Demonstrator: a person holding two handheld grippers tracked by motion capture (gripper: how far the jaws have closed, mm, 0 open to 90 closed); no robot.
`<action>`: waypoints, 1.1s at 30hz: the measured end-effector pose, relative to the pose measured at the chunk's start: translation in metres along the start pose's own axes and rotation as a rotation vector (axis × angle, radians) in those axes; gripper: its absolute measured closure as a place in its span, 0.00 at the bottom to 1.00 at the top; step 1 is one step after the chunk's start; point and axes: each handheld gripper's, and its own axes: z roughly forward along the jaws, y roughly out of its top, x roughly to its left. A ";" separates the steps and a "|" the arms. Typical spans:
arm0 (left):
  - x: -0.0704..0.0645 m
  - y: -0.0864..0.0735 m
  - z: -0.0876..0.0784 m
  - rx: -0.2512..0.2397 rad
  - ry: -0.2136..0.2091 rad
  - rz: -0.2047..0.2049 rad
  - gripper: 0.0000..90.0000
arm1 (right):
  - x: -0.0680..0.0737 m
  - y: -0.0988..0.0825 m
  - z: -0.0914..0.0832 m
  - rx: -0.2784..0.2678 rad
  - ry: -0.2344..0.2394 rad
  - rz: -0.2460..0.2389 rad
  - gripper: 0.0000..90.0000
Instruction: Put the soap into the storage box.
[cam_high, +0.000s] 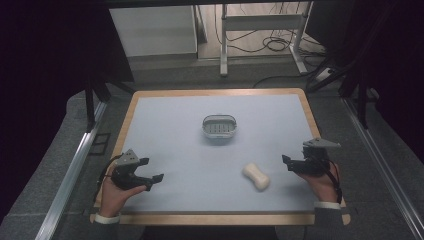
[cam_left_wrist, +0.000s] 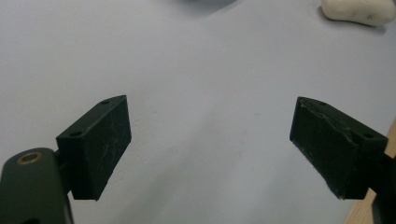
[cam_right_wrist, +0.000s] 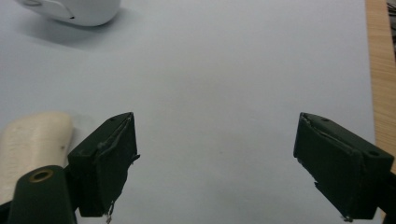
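My right gripper (cam_high: 294, 163) hovers near the table's right edge, jaws spread wide with nothing between them. The soap bar (cam_high: 256, 176) lies on the blue mat (cam_high: 170, 130) just to its left, apart from it. My left gripper (cam_high: 152, 181) is also wide open and empty, well away at the left. The soap dish (cam_high: 219, 126) sits mid-table, beyond the soap.

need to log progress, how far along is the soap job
Nothing looks done yet: the soap bar lies bare on the blue mat, apart from the empty soap dish. Nothing is in hand; the left gripper and the right gripper are both open. Grasping the bar, likely to set it in the dish, remains.
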 end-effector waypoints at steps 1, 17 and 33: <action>-0.001 0.000 0.000 -0.001 0.000 -0.006 0.15 | 0.002 0.002 -0.001 -0.001 0.005 -0.007 0.16; -0.002 -0.001 -0.002 0.001 -0.005 0.001 0.15 | 0.018 0.024 -0.015 0.089 0.055 -0.072 0.18; 0.000 -0.003 0.001 0.018 -0.001 -0.009 0.15 | 0.049 0.051 -0.011 0.166 0.132 -0.163 0.21</action>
